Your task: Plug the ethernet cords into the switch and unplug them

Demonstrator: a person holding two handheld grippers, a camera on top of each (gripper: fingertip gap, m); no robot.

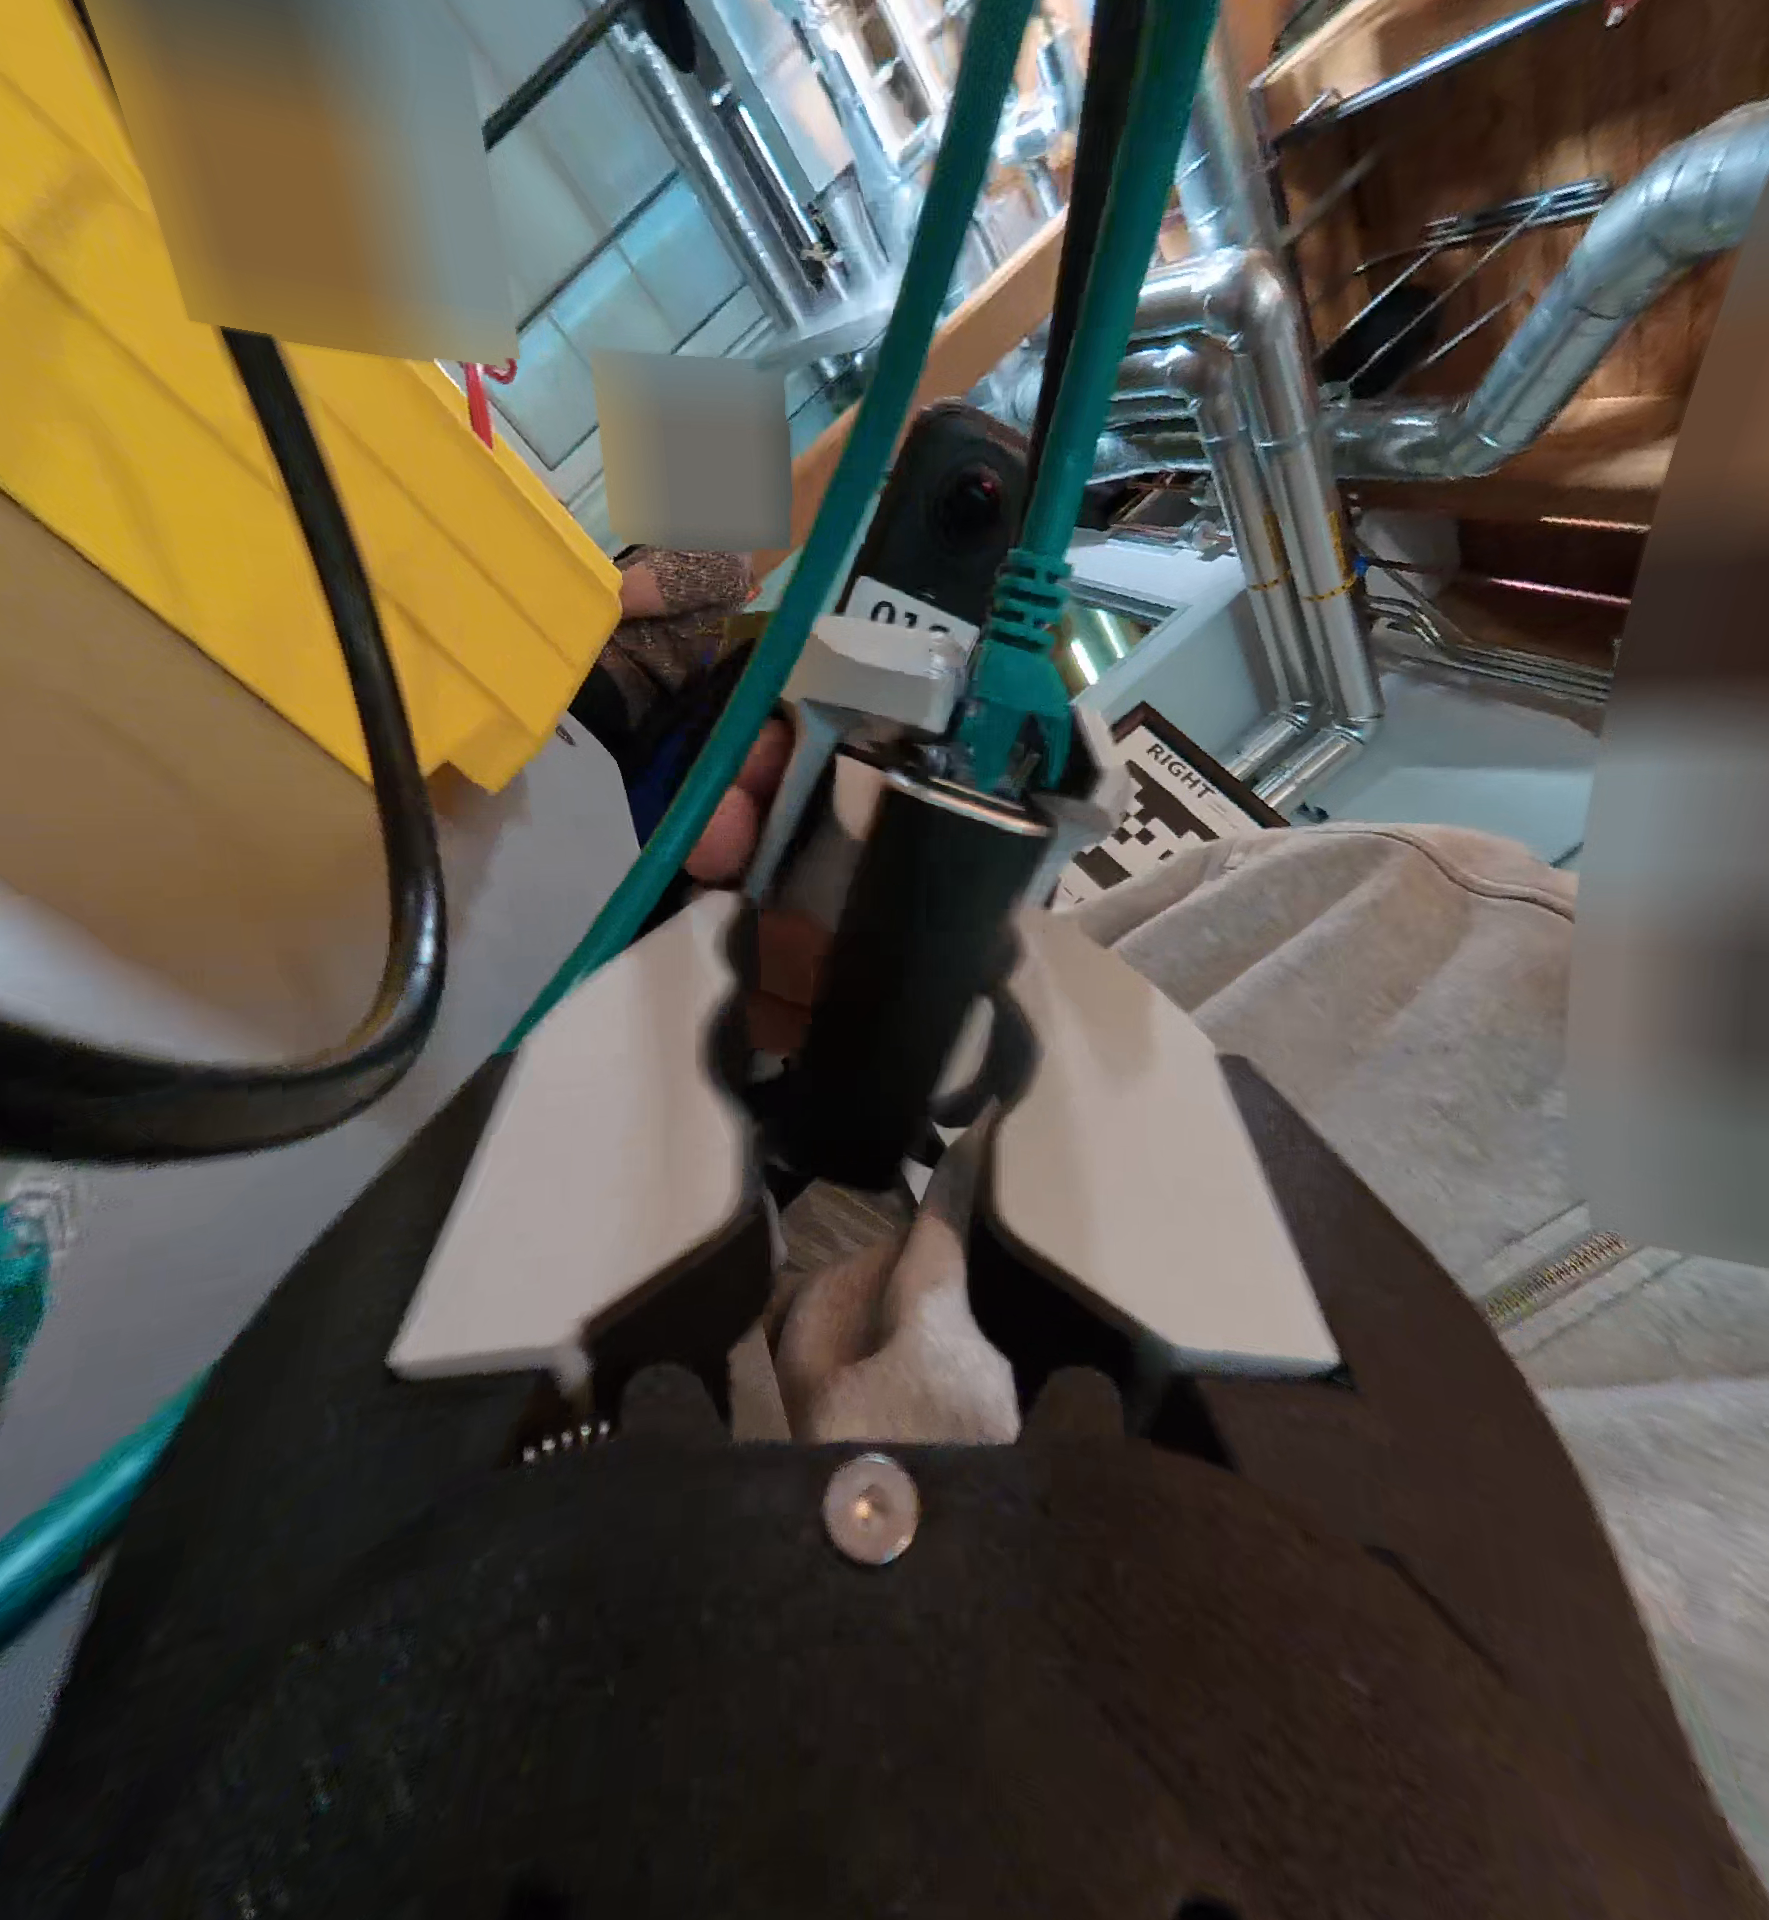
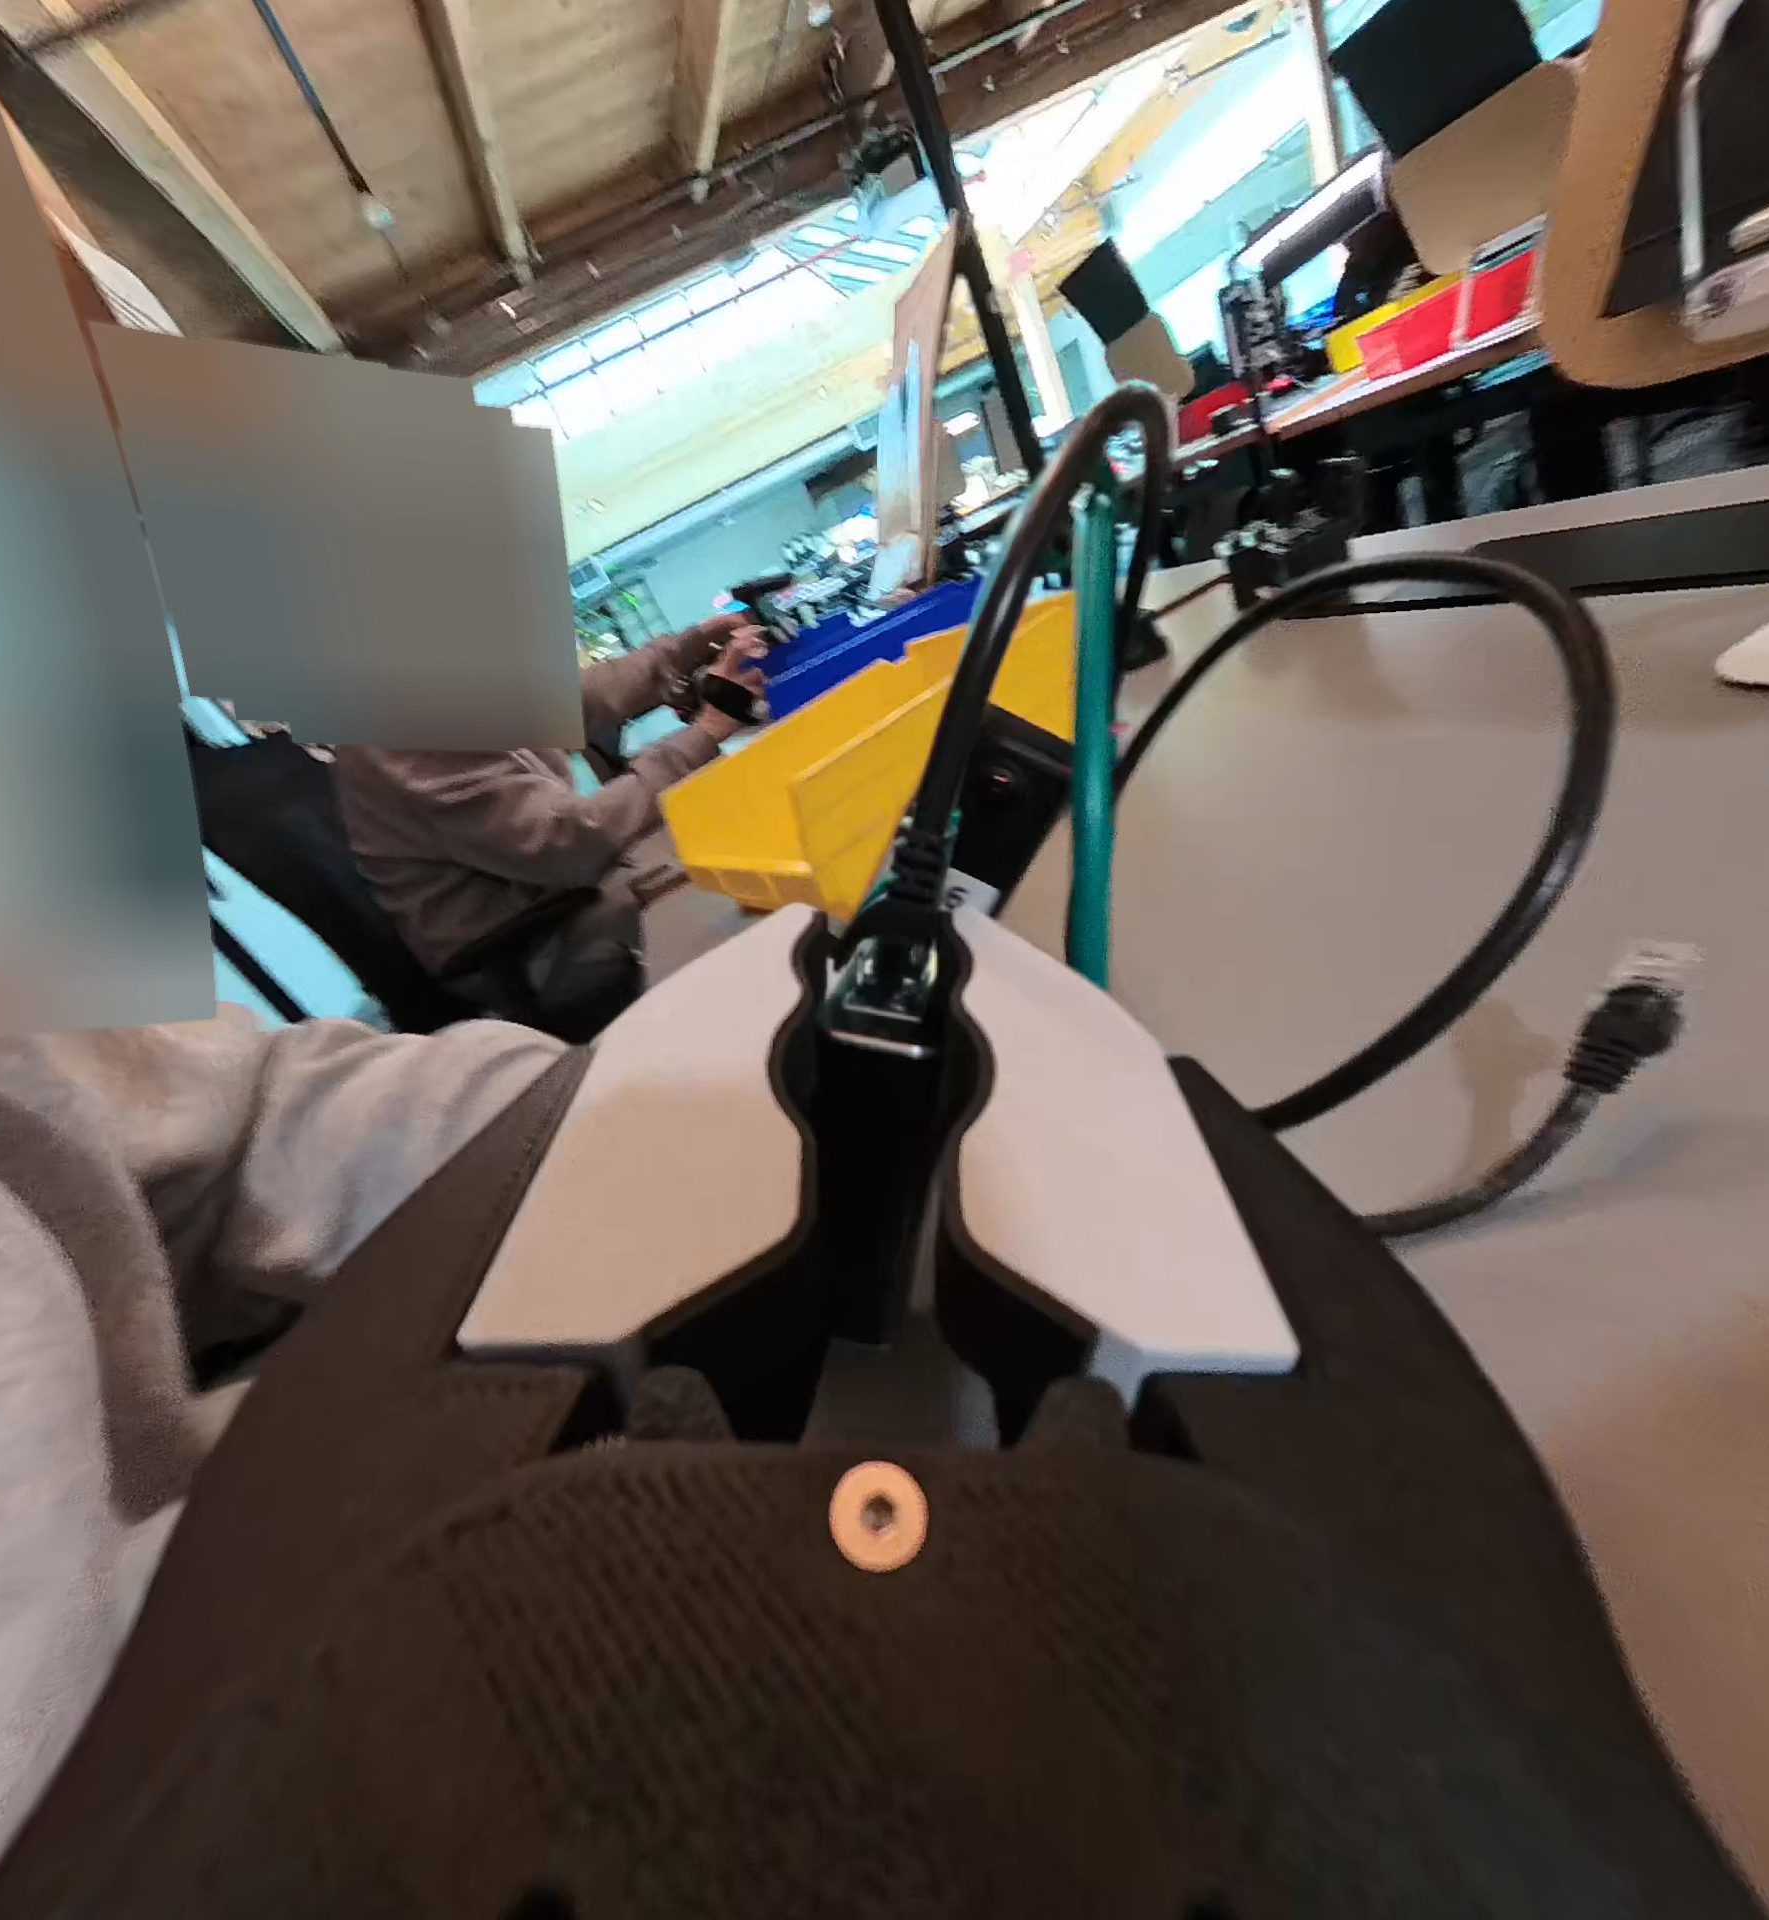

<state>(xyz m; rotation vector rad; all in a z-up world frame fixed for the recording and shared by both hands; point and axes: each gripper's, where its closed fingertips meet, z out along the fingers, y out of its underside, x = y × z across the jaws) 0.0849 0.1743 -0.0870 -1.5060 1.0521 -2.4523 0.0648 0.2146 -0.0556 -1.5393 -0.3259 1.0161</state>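
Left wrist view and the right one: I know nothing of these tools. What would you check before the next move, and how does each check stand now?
1. Left tool shut on the switch: ok.
2. Green plug seated in the switch: ok, it seems.
3. Right tool shut on the switch: ok.
4. Black plug latched in its port: cannot tell.
5. Spare plug lying free on the table, away from both tools: ok.
6. Green cord and black cord free of tangles: cannot tell.
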